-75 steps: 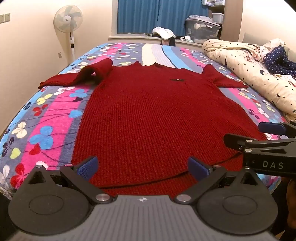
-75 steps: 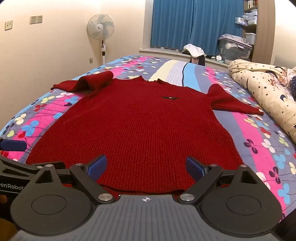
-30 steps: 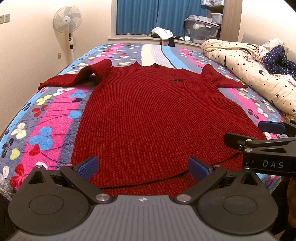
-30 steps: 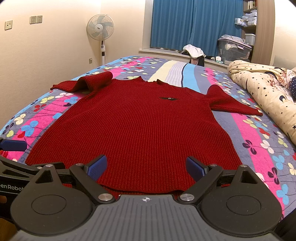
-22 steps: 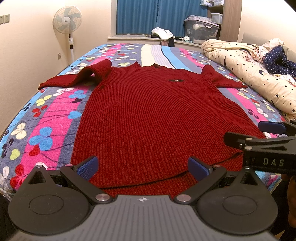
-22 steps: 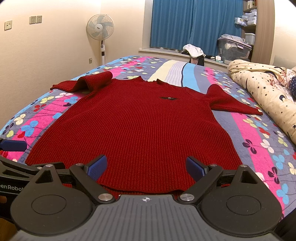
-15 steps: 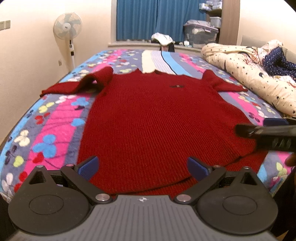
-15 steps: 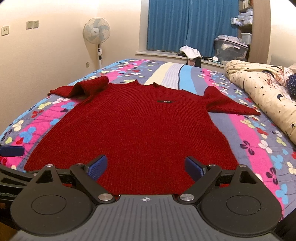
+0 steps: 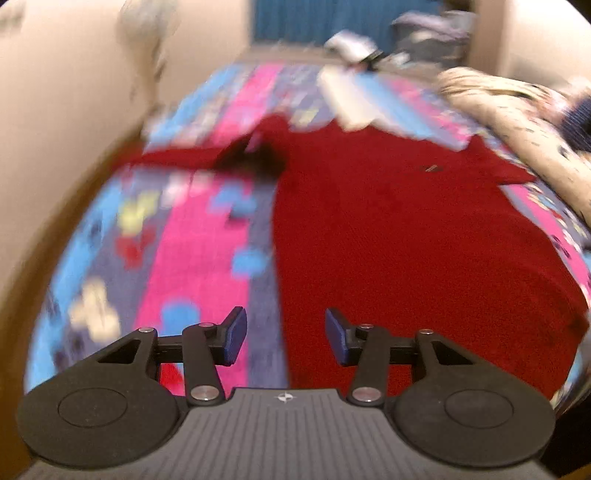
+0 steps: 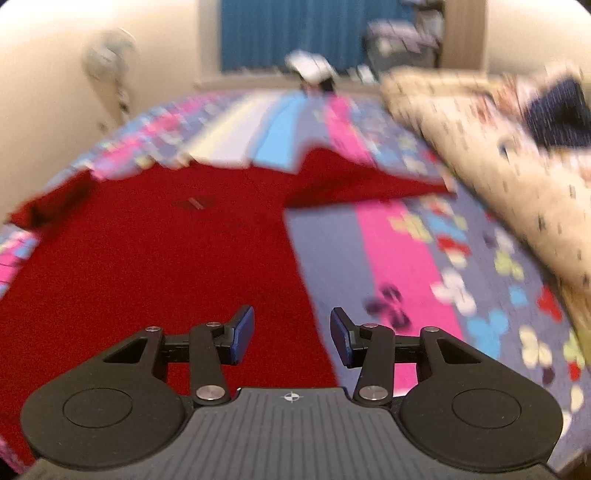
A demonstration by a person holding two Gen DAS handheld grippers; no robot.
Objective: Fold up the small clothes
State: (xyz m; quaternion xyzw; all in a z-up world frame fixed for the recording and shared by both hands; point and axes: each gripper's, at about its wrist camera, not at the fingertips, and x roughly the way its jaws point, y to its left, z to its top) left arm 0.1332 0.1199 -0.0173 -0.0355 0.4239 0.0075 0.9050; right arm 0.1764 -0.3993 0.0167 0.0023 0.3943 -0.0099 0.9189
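Note:
A red knitted sweater [image 9: 406, 240] lies flat, front up, on a bed with a flowered cover [image 9: 199, 236]. Its left sleeve [image 9: 192, 157] stretches to the left; its right sleeve [image 10: 354, 181] shows in the right wrist view. My left gripper [image 9: 282, 339] hovers over the sweater's left side edge, jaws half open and empty. My right gripper [image 10: 291, 334] hovers over the sweater's [image 10: 147, 258] right side edge, jaws half open and empty. Both views are motion-blurred.
A star-print duvet [image 10: 491, 155] lies piled along the right of the bed. A standing fan [image 10: 110, 70] is at the left wall. Blue curtains [image 10: 306, 33] and storage boxes are at the back. The bed's left edge [image 9: 70, 229] is near the wall.
Both grippers have moved up from the hem, the left one to the sweater's left edge and the right one to its right edge. Both jaws have narrowed from wide open to half open.

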